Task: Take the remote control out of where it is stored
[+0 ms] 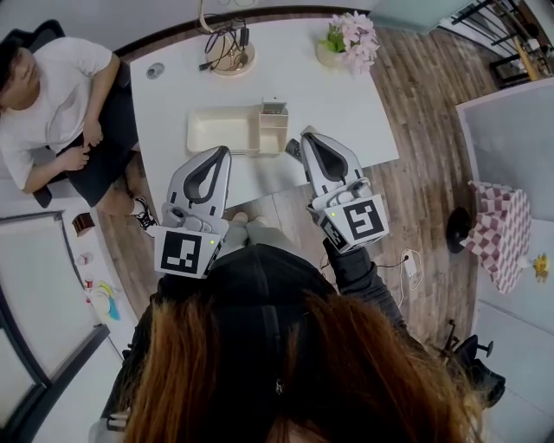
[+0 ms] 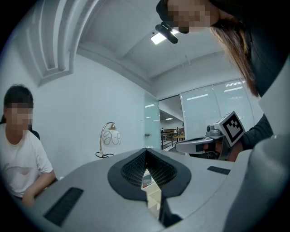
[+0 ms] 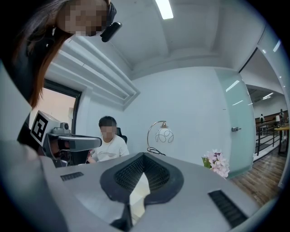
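Two containers are sitting ahead of your jaws on the white table [image 1: 346, 104]: a shallow cream rectangular tray [image 1: 222, 130] showing its bare bottom, and a small cream compartment box [image 1: 273, 126] touching the tray's right end. You are holding the left gripper [image 1: 222, 154] and right gripper [image 1: 307, 138] with jaws pressed together, pinching nothing. A dark sliver [image 1: 293, 149] just left of the right jaws may be the remote control, but it is too small to tell.

An office, judging by the white desk [image 1: 346, 112], glass partition walls [image 2: 206, 113] and ceiling strip light [image 3: 164, 8].
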Action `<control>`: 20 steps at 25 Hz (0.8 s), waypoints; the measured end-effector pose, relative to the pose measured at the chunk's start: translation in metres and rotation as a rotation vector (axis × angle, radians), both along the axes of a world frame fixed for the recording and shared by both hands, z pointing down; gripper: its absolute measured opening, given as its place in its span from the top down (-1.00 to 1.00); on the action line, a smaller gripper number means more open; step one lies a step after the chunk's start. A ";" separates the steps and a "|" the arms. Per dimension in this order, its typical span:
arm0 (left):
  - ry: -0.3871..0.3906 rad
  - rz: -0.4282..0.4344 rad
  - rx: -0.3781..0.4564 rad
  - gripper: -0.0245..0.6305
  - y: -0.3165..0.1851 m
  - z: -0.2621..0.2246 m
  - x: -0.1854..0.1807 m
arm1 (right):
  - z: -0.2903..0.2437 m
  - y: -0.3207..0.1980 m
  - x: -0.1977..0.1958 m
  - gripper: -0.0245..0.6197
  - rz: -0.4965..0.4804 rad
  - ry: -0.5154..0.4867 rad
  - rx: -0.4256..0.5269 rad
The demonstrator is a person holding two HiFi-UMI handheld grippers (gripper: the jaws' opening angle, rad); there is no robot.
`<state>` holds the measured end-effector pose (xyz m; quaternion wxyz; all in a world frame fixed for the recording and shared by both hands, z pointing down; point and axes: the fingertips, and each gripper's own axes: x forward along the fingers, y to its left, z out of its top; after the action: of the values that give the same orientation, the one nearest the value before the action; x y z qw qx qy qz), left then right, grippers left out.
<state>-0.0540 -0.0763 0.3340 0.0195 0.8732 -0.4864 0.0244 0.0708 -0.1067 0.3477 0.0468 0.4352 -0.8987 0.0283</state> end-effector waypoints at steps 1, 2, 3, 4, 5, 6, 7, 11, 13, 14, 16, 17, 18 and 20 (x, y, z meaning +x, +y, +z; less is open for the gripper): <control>-0.003 0.001 -0.001 0.90 0.000 0.001 0.000 | 0.000 0.000 -0.001 0.88 -0.002 0.004 0.002; -0.004 0.004 -0.002 0.90 0.000 0.002 0.001 | 0.001 0.001 -0.002 0.88 -0.004 0.008 0.002; 0.000 0.009 -0.002 0.90 0.001 0.002 0.001 | 0.001 0.001 -0.003 0.88 -0.004 0.009 0.000; 0.007 0.016 -0.001 0.90 0.001 0.002 0.002 | 0.002 0.001 -0.003 0.88 -0.004 0.008 -0.002; 0.017 0.022 0.001 0.90 0.002 0.002 0.002 | 0.002 0.001 -0.004 0.88 -0.004 0.006 -0.003; 0.025 0.027 0.002 0.90 0.002 0.002 0.002 | 0.002 0.001 -0.005 0.88 -0.003 0.004 -0.004; 0.031 0.030 0.003 0.90 0.002 0.002 0.001 | 0.002 0.000 -0.006 0.88 -0.002 0.000 -0.006; 0.023 0.021 0.007 0.90 0.002 -0.001 -0.002 | 0.006 -0.004 -0.010 0.88 0.017 -0.026 -0.032; 0.015 0.006 0.001 0.90 0.001 -0.001 -0.005 | 0.012 -0.006 -0.013 0.88 0.031 -0.030 -0.045; 0.016 0.002 0.004 0.90 0.001 -0.001 -0.006 | 0.015 -0.007 -0.014 0.88 0.038 -0.033 -0.053; 0.022 0.004 0.021 0.90 0.001 -0.003 -0.008 | 0.023 -0.011 -0.016 0.88 0.059 -0.039 -0.071; 0.021 0.004 0.024 0.90 0.001 -0.003 -0.008 | 0.028 -0.014 -0.016 0.88 0.075 -0.042 -0.082; 0.019 0.005 0.024 0.90 0.002 -0.004 -0.009 | 0.034 -0.017 -0.015 0.87 0.094 -0.042 -0.094; 0.012 0.006 0.022 0.90 0.002 -0.004 -0.009 | 0.048 -0.024 -0.015 0.87 0.131 -0.034 -0.113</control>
<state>-0.0633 -0.0740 0.3298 0.0126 0.8749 -0.4839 0.0138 0.0554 -0.1310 0.3953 0.0543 0.4892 -0.8659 0.0894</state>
